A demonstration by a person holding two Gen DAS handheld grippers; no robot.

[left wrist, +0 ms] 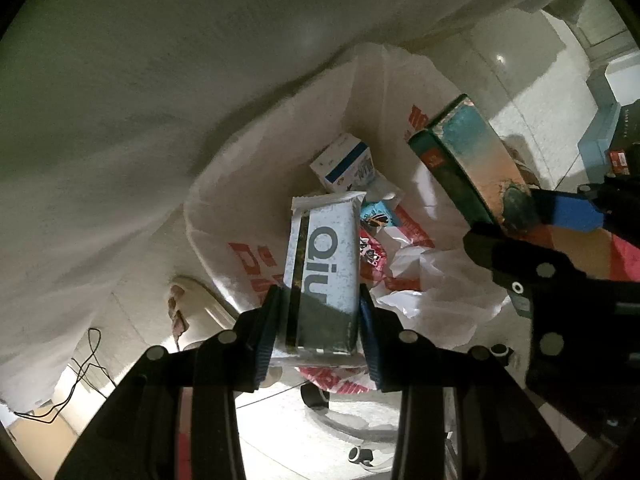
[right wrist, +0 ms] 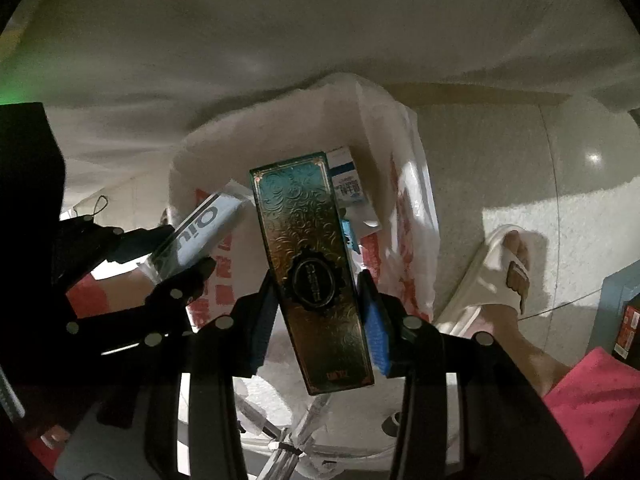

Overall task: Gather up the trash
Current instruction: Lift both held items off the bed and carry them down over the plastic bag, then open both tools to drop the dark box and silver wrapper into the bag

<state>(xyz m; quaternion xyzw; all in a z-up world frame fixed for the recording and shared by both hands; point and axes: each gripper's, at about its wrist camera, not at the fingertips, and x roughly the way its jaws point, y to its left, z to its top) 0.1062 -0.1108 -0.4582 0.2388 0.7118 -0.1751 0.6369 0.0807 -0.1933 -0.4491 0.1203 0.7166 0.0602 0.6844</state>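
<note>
My left gripper [left wrist: 320,320] is shut on a pale blue snack wrapper [left wrist: 322,264] marked "Qiu", held over the open mouth of a white plastic bag [left wrist: 248,208] with red print. My right gripper [right wrist: 318,320] is shut on a long teal and gold embossed box [right wrist: 310,252], held over the same bag [right wrist: 404,208]. The box [left wrist: 464,160] and the right gripper [left wrist: 532,228] show at the right of the left wrist view. The wrapper [right wrist: 204,224] and the left gripper [right wrist: 168,260] show at the left of the right wrist view. A blue and white carton [left wrist: 346,164] and other wrappers lie inside the bag.
A white cloth or bedding [left wrist: 140,100] hangs behind the bag. A foot in a white slipper [right wrist: 504,276] stands on the pale tiled floor [right wrist: 560,184] to the right. Blue and dark boxes [left wrist: 608,132] stand at the far right. A black cable [left wrist: 80,376] lies at the lower left.
</note>
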